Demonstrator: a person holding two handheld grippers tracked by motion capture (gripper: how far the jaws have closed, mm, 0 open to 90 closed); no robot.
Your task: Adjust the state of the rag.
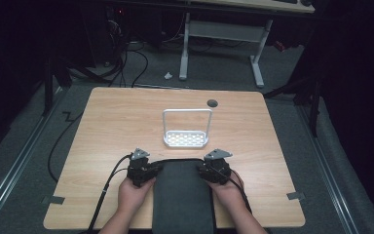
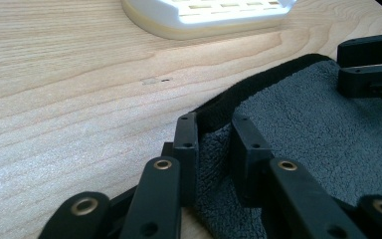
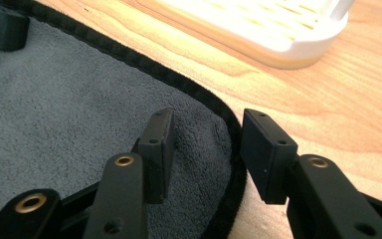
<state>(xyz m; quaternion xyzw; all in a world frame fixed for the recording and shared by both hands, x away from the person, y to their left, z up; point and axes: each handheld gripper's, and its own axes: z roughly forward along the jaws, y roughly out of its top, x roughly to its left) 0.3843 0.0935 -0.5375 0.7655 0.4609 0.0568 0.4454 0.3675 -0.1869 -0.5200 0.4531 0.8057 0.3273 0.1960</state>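
Fingers of the left gripper point(image 2: 214, 149) pinch the grey towel's point(image 1: 182, 192) far-left corner at the table's point(image 1: 102, 126) near edge, while the right gripper point(image 3: 206, 149) gapes astride the far-right hem, so lifting now could drag the towel askew.

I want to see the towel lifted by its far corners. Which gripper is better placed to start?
The left gripper: its jaws are pinched on the grey towel at its far left corner. The right gripper straddles the towel's far right corner with jaws apart, not yet gripping.
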